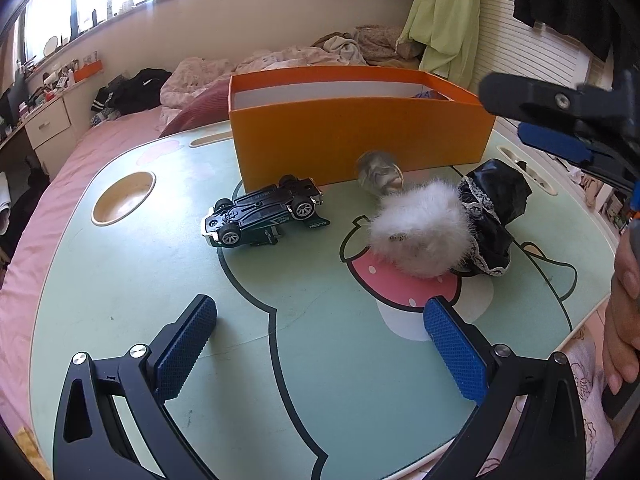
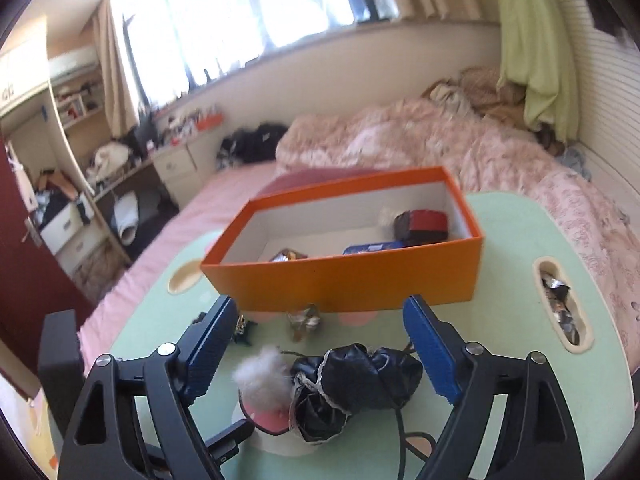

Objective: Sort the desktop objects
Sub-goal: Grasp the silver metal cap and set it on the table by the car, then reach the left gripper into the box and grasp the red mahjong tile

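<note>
Right tongs (image 2: 320, 352) gaping, empty, above black lace pouch (image 2: 360, 384) near side of orange box (image 2: 360, 280). Left tongs (image 1: 320, 344) open, idle. Advice: drop straight, straddle pouch, avoid white pompom (image 2: 262, 376), close firmly.

Bright daylight pours through a wide dark-framed window (image 2: 248, 12) with beige curtains onto a bed with rumpled pink floral bedding (image 2: 460, 148), beside a cluttered cream wooden desk with drawers (image 2: 176, 164).
</note>
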Action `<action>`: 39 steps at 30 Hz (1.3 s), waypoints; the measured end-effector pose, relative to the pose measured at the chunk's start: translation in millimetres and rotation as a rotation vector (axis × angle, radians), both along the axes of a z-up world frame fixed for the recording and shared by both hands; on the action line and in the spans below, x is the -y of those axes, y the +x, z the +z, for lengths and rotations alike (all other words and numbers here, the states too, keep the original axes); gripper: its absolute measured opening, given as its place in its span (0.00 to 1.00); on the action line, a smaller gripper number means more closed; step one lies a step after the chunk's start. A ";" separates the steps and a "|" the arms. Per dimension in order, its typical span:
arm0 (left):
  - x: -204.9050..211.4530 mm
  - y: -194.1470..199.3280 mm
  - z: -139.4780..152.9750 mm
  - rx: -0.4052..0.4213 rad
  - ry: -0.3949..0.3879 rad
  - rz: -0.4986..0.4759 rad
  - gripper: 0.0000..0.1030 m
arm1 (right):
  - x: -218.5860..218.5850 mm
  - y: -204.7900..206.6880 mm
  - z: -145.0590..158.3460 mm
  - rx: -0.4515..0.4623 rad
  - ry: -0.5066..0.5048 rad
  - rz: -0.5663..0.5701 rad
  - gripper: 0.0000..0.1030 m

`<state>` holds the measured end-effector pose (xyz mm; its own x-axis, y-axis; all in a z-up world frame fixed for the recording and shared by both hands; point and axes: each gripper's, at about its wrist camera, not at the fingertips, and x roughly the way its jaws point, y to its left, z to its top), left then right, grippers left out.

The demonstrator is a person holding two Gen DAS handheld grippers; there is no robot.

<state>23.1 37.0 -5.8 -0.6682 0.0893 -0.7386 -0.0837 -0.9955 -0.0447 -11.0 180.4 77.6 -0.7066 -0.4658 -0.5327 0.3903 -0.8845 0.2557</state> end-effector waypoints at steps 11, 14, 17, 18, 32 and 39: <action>-0.1 -1.9 -1.8 -0.007 0.000 0.002 1.00 | -28.9 51.2 -45.2 0.044 0.099 -0.104 0.92; 0.0 -1.6 -1.7 -0.008 -0.003 0.004 1.00 | -24.5 46.9 -57.6 0.075 0.174 -0.105 1.00; 0.2 -1.3 -1.5 -0.008 0.000 0.009 1.00 | -9.2 47.2 -63.6 0.050 0.305 -0.095 1.00; 0.6 -1.1 -1.4 -0.009 0.000 0.009 1.00 | -4.5 47.8 -64.7 0.041 0.330 -0.084 1.00; 7.7 26.4 55.3 -0.185 0.121 0.006 1.00 | -30.9 55.1 -62.5 0.033 0.211 -0.143 1.00; -38.4 -47.4 116.5 -0.121 0.183 -0.155 0.93 | -27.1 53.2 -60.4 0.033 0.217 -0.131 1.00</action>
<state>-24.2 75.4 110.6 -0.7184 0.3223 -0.6165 -0.2499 -0.9466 -0.2036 42.2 207.5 17.1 -0.7340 -0.2435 -0.6340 0.2631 -0.9626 0.0651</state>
